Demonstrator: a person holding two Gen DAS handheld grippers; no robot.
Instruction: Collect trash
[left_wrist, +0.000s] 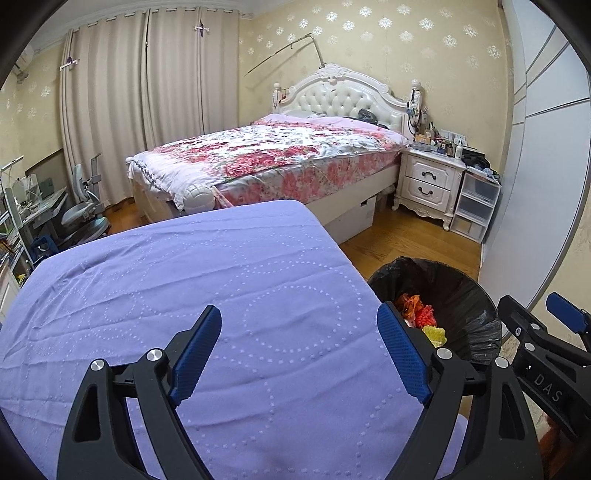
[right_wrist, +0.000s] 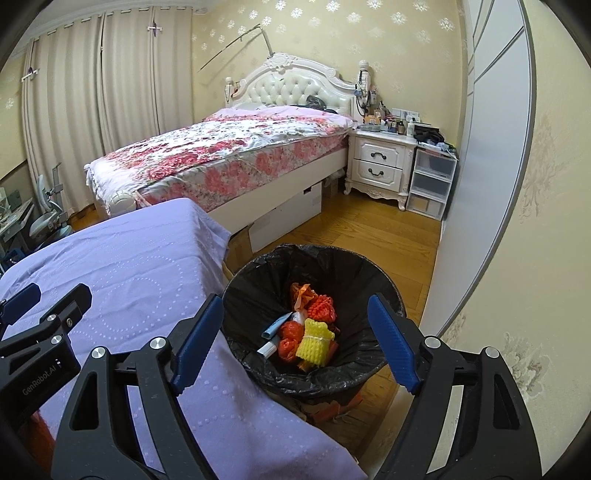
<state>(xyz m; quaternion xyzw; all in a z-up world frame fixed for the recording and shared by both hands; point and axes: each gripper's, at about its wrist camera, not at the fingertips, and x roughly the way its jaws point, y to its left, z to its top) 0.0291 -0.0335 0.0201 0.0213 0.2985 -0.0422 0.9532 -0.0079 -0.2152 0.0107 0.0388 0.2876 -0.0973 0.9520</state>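
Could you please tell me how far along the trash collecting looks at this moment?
Mostly done, it seems: the yellow foam net, orange wrappers and other scraps lie in the black-lined bin. Both the left tongs and right tongs are open and empty. No trash shows on the purple cloth.

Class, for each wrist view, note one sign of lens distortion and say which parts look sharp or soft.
Left wrist view: the wardrobe edge bows into a curve and black vignette fills the corners; the purple cloth is sharp. Right wrist view: the same bowing of the wall trim; the bin and its trash are crisp.
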